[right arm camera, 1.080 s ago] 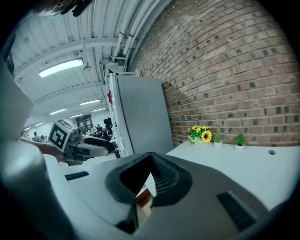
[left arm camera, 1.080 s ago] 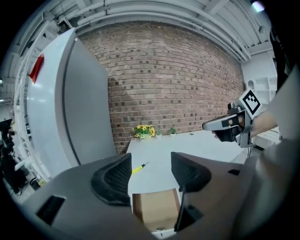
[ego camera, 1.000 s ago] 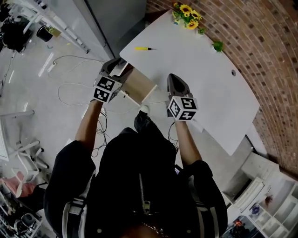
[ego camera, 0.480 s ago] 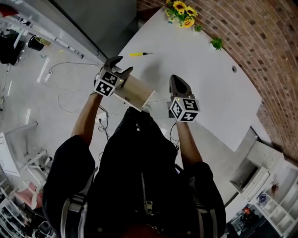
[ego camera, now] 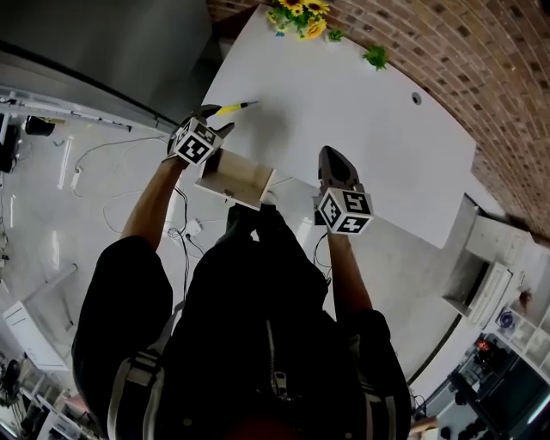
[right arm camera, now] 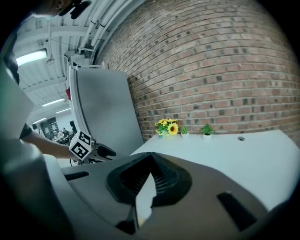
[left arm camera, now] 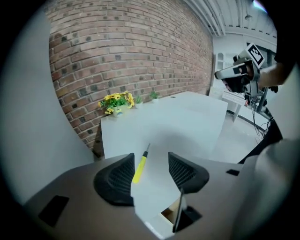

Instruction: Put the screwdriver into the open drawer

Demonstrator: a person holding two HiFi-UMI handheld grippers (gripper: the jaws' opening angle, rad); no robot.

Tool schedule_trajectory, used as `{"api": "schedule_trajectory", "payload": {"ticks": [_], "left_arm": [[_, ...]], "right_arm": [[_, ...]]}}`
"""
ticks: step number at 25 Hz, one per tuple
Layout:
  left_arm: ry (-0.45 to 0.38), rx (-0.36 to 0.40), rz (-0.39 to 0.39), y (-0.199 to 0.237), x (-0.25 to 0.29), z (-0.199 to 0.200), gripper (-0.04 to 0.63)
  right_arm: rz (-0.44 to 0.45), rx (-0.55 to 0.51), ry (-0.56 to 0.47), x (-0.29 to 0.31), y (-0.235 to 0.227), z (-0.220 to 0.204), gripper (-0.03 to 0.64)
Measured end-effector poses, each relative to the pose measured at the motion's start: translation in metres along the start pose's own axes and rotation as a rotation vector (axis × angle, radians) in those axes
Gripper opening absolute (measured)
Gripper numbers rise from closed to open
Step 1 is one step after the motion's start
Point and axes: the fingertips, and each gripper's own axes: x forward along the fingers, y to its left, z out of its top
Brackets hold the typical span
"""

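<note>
Pale wood lines the open drawer (ego camera: 232, 178), pulled out from the near edge of the white tabletop (ego camera: 361, 120); only its bare wooden floor shows. The slim yellow-handled screwdriver (left arm camera: 139, 166) lies on the tabletop beyond it, between the spread jaws of the left gripper (left arm camera: 151, 171), which have just been closing without pressing it. The right gripper (right arm camera: 149, 159) hovers clenched, tips together, over the tabletop.

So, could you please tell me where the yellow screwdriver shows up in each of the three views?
Head view: the screwdriver lies upper left, near the left edge of the white table.
Left gripper view: low and left of centre, on the table.
Right gripper view: not in it.
Shared landmark: the yellow flowers at the table's far end.
</note>
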Motion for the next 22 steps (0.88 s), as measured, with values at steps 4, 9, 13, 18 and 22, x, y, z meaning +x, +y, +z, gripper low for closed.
{"api": "schedule_trajectory", "payload": {"ticks": [4, 9, 13, 18, 22], "left_arm": [[0.062, 0.049, -0.062, 0.007, 0.033, -0.015, 0.235], [0.176, 0.096, -0.127, 0.012, 0.064, -0.034, 0.218], [0.243, 0.114, -0.161, 0.017, 0.09, -0.048, 0.202], [0.315, 0.136, -0.193, 0.019, 0.109, -0.059, 0.174], [0.36, 0.143, -0.189, 0.021, 0.118, -0.065, 0.119]], "right_arm": [[-0.081, 0.038, 0.013, -0.016, -0.018, -0.012, 0.006], [-0.164, 0.082, 0.02, -0.034, -0.035, -0.025, 0.006], [-0.213, 0.103, 0.028, -0.045, -0.043, -0.034, 0.006], [-0.257, 0.124, 0.032, -0.058, -0.047, -0.043, 0.006], [-0.288, 0.15, 0.049, -0.066, -0.052, -0.057, 0.006]]}}
